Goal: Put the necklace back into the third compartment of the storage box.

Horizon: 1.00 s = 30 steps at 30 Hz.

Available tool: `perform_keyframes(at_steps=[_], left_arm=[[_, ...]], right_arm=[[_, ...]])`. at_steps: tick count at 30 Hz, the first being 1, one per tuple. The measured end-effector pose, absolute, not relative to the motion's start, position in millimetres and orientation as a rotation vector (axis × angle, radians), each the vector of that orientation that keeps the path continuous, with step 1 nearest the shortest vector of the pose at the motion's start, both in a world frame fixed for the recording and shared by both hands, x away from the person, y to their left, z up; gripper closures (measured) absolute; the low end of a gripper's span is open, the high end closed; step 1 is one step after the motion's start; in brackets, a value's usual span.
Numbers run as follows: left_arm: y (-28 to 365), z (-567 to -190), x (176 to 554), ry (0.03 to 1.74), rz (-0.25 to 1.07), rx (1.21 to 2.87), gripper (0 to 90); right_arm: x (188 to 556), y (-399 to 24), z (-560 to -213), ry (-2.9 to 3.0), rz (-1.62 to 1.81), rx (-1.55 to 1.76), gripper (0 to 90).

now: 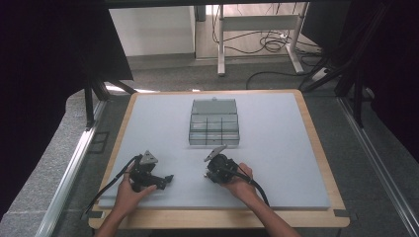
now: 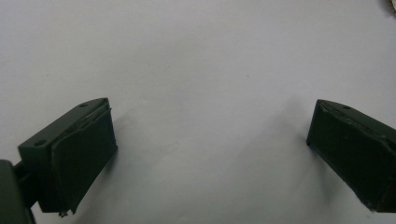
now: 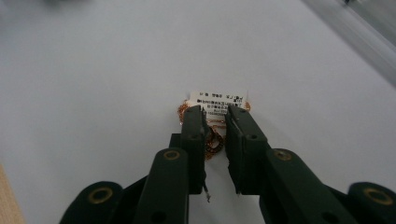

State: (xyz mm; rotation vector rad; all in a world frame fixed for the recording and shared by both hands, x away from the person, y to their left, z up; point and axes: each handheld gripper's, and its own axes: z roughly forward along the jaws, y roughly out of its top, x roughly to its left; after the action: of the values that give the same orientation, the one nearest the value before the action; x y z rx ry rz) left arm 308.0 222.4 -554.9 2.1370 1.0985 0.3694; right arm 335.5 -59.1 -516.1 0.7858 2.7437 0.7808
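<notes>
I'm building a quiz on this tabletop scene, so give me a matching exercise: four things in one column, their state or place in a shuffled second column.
Column 1:
1. left gripper
2. right gripper
3. copper wire coil
4. clear compartment box

Column 2:
A. lid open, mid-table beyond both grippers
B. jaws wide apart over bare mat
C. jaws closed around something
D. carries a white printed label, sits between two jaws

Pairs: 1-B, 2-C, 3-D, 4-A
</notes>
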Motion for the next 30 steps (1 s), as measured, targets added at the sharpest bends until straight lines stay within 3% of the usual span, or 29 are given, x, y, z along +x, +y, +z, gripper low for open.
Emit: perform_keyframes(at_steps=[16,30], left_arm=[[223,-555,308,1.097,0.368,2.14,0.8],[222,-555,308,1.099,0.367,2.138,0.8]], right_arm=[[339,-64,-515,2.762,0.823,0.82,78.6],[338,-78,-482,2.699,1.017,0.85,78.6]])
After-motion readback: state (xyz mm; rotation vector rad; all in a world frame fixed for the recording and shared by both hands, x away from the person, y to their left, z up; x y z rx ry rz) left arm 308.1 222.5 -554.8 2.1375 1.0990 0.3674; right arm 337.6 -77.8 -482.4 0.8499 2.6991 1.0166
